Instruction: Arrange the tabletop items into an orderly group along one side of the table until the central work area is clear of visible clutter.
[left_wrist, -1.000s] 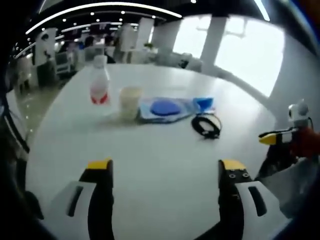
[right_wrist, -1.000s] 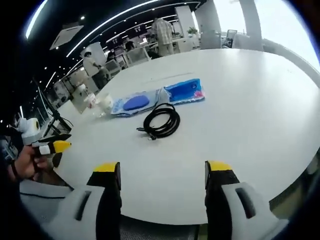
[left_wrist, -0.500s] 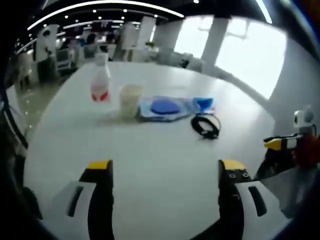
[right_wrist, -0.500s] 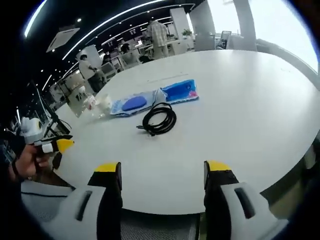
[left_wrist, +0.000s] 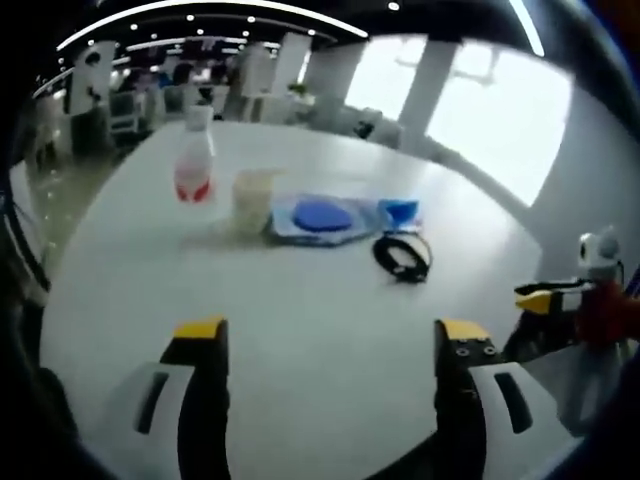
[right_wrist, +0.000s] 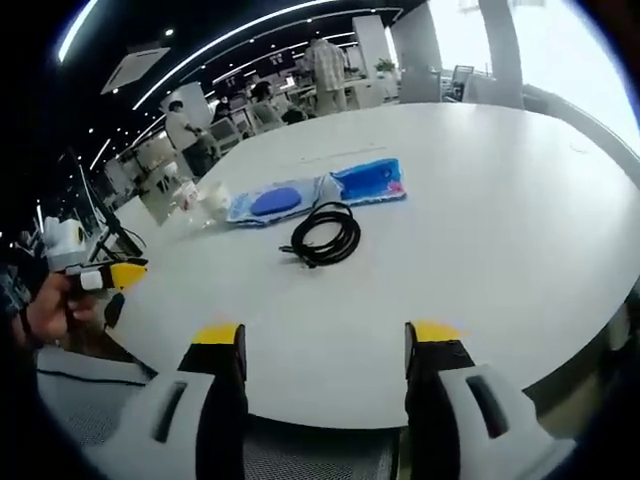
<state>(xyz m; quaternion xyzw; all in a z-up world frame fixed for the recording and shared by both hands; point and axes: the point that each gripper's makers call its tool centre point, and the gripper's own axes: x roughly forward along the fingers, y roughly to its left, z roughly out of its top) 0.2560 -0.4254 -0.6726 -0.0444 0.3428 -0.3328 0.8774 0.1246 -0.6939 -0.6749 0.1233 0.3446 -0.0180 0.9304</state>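
On the white round table (left_wrist: 300, 300) stand a clear bottle with a red label (left_wrist: 194, 160) and a pale cup (left_wrist: 252, 201). Beside them lie a blue pouch with a round blue pad (left_wrist: 322, 216) and a smaller blue packet (left_wrist: 401, 211). A coiled black cable (left_wrist: 402, 256) lies nearer. My left gripper (left_wrist: 330, 345) is open above the near table area, holding nothing. In the right gripper view the cable (right_wrist: 323, 235), pouch (right_wrist: 275, 202) and blue packet (right_wrist: 367, 181) lie ahead of my open right gripper (right_wrist: 325, 345). The other gripper (right_wrist: 105, 277) shows at left, in a hand.
The right gripper (left_wrist: 560, 300) appears at the table's right edge in the left gripper view. Beyond the table are office chairs, desks and people (right_wrist: 325, 65) in the background. Bright windows (left_wrist: 490, 110) stand behind. The table's near edge (right_wrist: 330, 415) runs just below my right jaws.
Both views have shifted slightly with the hands. The items on the table have not moved, and both grippers stay open.
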